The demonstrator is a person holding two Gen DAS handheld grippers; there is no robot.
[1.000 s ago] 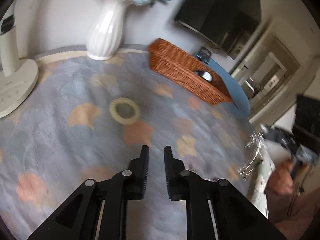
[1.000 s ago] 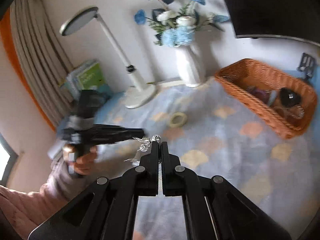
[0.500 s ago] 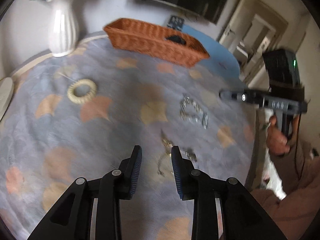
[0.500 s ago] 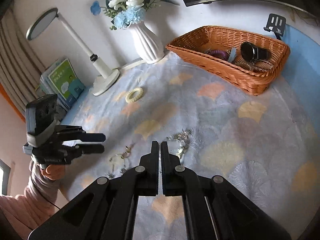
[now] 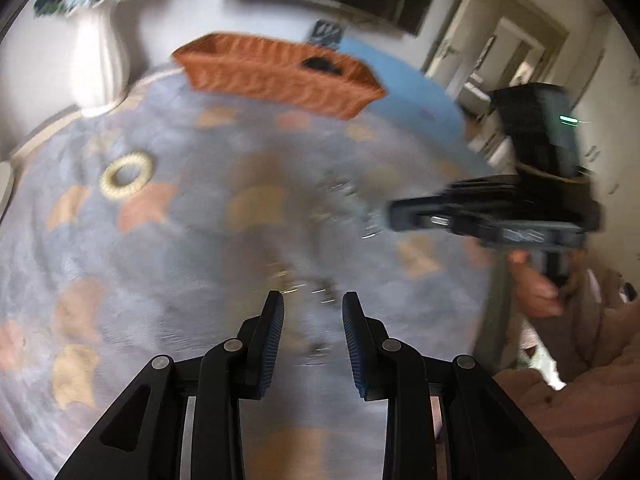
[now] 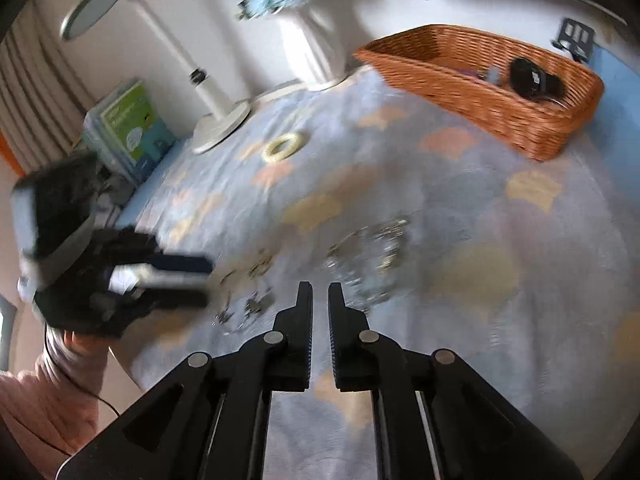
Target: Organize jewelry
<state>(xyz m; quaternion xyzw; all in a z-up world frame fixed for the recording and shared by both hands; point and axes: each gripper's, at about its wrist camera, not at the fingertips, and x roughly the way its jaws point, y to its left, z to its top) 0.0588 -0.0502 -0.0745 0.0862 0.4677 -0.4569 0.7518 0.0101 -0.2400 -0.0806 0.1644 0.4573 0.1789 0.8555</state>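
Now
Left black gripper [image 5: 313, 312]: fingers apart, holding nothing, small blurry jewelry [image 5: 308, 286] at 12 o'clock.
Right black gripper [image 6: 320, 300]: just opening (tiny gap), shiny silver chain pile [image 6: 374, 250] at 1 o'clock.
Orange woven basket [image 6: 472, 80]: far, 2 o'clock.

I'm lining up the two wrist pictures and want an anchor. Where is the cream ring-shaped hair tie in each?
Left wrist: cream ring lies on the cloth at upper left, below the white vase.
Right wrist: cream ring lies left of centre, upper half, right of the lamp base.
Shared landmark: the wicker basket.
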